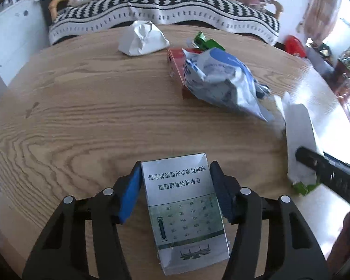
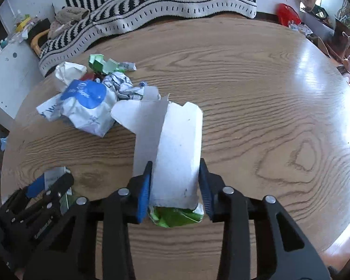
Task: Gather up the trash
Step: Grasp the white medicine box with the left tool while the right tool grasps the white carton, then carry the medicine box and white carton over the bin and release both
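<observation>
My left gripper [image 1: 176, 186] is clamped on a silver cigarette pack [image 1: 184, 212], both blue pads pressed to its long sides; the pack carries printed Chinese text and sits at 6 o'clock in the left wrist view, above the round wooden table [image 1: 81, 116]. My right gripper [image 2: 175, 182] holds a torn white carton [image 2: 175, 154], pads against its two flanks, with crumpled green material [image 2: 175, 217] bunched at the carton's near end between the fingers. The carton's flap stands open at its far end.

In the right wrist view the left gripper [image 2: 49, 182] appears at 8 o'clock, a corner of the pack showing between its fingers. In the left wrist view the right gripper's black finger [image 1: 326, 165] enters at 3 o'clock, with the white carton [image 1: 298, 137] beside it.

Further out, at 1 o'clock in the left view, a crumpled blue-and-white plastic bag [image 1: 224, 79] lies on the table, overlapping a red box [image 1: 177, 63]. Just beyond it is a green carton [image 1: 206, 40]. At 12 o'clock, apart from that cluster, sits a crumpled white paper bag [image 1: 142, 38]. The right view also shows a ball of crumpled printed paper [image 2: 122, 86] touching the plastic bag.

Beyond the table's far edge, a black-and-white patterned blanket [image 1: 165, 7] drapes a sofa. A red bag [image 1: 294, 45] sits past the table at 2 o'clock.
</observation>
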`<state>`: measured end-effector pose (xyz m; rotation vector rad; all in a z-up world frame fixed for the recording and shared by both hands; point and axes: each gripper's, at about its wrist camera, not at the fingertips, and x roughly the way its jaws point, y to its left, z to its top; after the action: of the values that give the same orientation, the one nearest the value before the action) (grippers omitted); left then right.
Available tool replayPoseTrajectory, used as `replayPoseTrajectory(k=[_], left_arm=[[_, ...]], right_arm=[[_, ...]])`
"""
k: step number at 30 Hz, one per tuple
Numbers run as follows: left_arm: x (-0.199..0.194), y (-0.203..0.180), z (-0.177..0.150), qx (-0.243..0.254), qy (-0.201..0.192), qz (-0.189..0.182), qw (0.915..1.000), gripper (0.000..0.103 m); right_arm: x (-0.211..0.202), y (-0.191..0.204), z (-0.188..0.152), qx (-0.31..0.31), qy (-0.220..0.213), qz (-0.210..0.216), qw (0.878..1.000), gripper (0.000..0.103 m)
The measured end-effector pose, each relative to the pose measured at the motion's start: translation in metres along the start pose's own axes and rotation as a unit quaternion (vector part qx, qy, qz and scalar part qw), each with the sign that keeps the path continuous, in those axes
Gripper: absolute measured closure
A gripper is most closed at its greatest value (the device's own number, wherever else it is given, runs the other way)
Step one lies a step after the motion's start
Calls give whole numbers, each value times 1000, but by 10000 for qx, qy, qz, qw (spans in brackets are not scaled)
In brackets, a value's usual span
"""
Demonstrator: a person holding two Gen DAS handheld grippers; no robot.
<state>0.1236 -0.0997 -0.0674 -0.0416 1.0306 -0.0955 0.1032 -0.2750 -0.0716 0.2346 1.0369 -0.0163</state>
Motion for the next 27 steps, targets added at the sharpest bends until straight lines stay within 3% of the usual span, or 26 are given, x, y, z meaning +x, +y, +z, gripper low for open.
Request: replayPoseTrajectory(k=[9, 21, 27], left_arm=[[-64, 18, -36, 393, -369, -204, 9983, 46], [-124, 35, -119, 589, -490, -416, 9962, 46], [-132, 42, -174, 694, -273, -508, 9959, 46]], right_arm=[[-50, -1, -27, -352, -287, 359, 9983, 66], [-114, 26, -135, -1177, -400, 949, 9877, 66], [-127, 29, -191, -1384, -168, 1215, 9828, 66]])
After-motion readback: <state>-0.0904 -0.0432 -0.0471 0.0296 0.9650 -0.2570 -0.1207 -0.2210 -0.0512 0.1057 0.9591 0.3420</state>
